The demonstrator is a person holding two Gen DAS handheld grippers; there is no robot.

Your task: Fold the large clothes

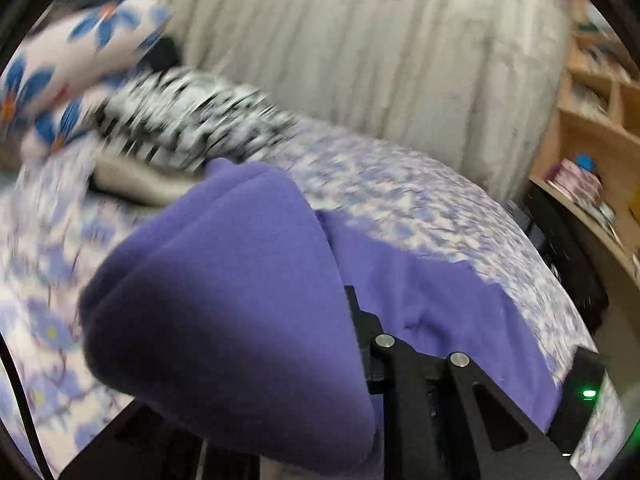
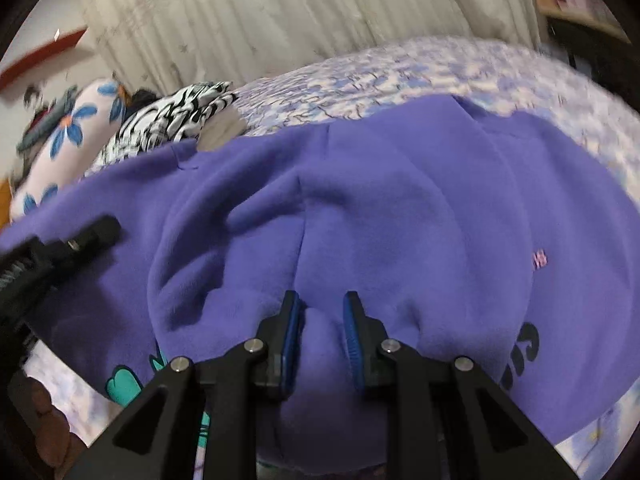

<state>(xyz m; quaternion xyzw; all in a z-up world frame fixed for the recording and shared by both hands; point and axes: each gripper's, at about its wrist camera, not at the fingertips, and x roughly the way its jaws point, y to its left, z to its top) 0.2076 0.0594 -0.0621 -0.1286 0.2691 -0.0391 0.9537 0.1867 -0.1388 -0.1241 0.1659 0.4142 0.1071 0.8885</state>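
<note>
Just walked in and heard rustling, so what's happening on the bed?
A person with a gripper in each hand is folding a purple sweatshirt spread on the floral bedsheet. The left gripper has a bunched fold of it draped over its fingers, lifted off the bed. The right gripper sits with its fingers parted around a ridge of the fabric. A zebra-print garment lies beyond.

Both fisheye views were evenly lit by soft indoor light, without glare. Motion blur smeared the left wrist view — the black-and-white patterned fabric (image 1: pixel 188 120) and the floral lilac bedspread (image 1: pixel 420 200) lost their detail. The purple fleece garment (image 2: pixel 380 208) carried a dark shadow at its left side in the right wrist view. Edges curved strongly — black vignette filled the corners.
</note>
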